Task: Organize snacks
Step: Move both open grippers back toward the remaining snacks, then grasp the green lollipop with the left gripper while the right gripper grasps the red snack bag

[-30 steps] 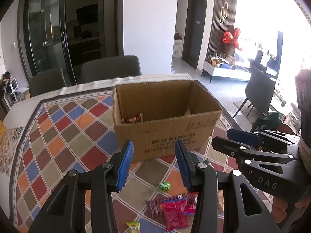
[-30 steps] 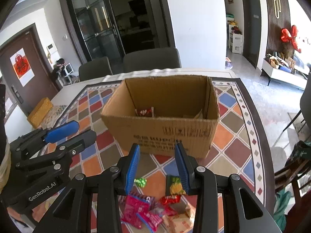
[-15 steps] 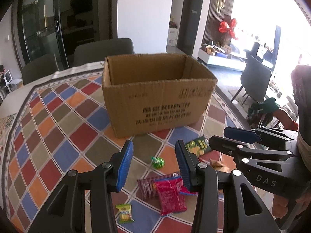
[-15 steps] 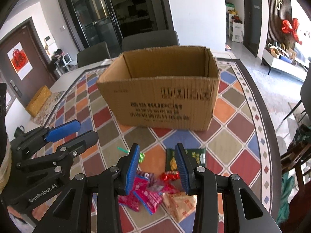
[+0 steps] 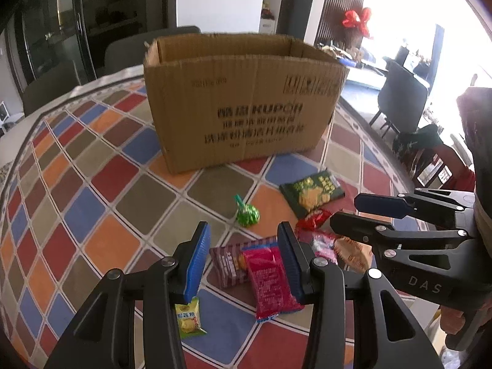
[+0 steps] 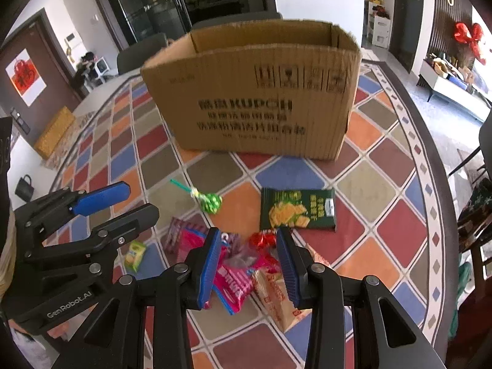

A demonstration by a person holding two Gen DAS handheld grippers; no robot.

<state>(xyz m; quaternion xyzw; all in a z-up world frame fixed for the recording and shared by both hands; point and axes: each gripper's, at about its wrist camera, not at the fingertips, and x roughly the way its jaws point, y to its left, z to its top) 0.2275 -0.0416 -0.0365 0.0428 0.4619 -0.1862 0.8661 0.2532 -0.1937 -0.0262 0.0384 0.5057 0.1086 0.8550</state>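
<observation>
- My left claw (image 5: 243,258) hangs above the snack pile with its blue pads parted a moderate way and nothing between them.
- My right claw (image 6: 249,261) hangs just beside it, parted about as much, also empty, over the pink and tan packets.
- The snacks lie loose on the chequered surface (image 6: 384,190) in front of the cardboard box (image 6: 255,98): a dark green chip packet (image 6: 296,209), a green-wrapped lollipop (image 6: 210,201), a red packet (image 5: 270,279), a maroon packet (image 5: 227,261), a small yellow-green packet (image 5: 187,318).
- The box stands upright with its top open, well behind the pile; I cannot see its floor.
</observation>
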